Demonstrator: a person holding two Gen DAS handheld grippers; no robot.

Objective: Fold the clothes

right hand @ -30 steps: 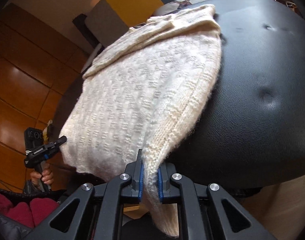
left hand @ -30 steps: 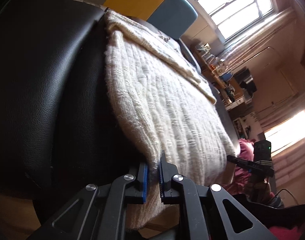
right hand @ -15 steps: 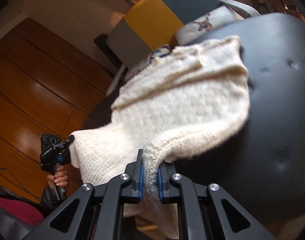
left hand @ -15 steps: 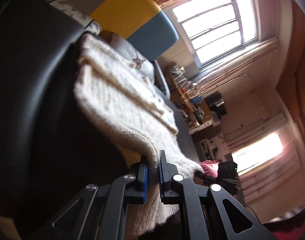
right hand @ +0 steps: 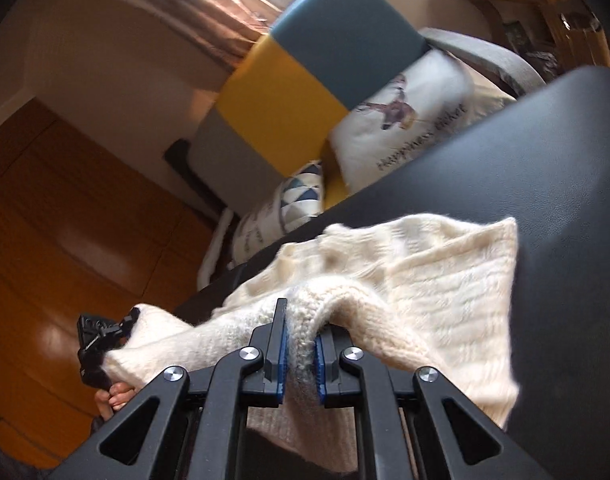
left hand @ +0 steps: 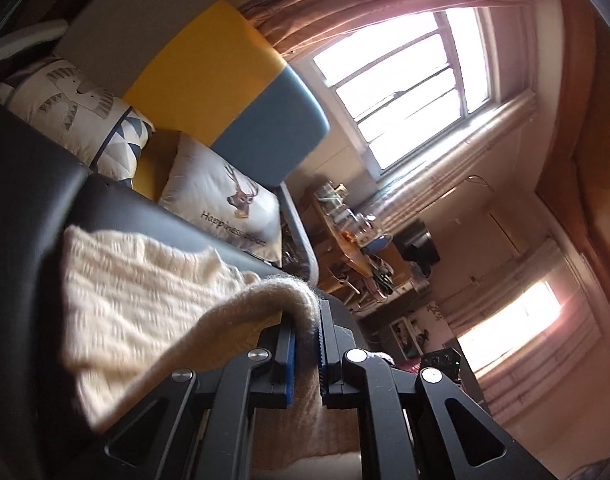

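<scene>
1. One cream knit sweater [right hand: 445,280] is seen, lying partly on a black padded surface [right hand: 565,160], its near edge lifted.
2. The left tongs [left hand: 305,344] are clenched on one fold of the hem; the right tongs [right hand: 299,356] are clenched on another.
3. The knit is judged soft, limp and light; it is expected to sag between the grips and to stretch if pulled hard.
4. Hold is best taken at the thick ribbed hem, as is done now; snagging of the loose yarn is a risk.
5. Counted: one sweater, two tongs, two printed cushions [left hand: 225,200] [left hand: 73,108] behind on a colour-block sofa [right hand: 305,72], one hand [right hand: 117,396] visible.
</scene>
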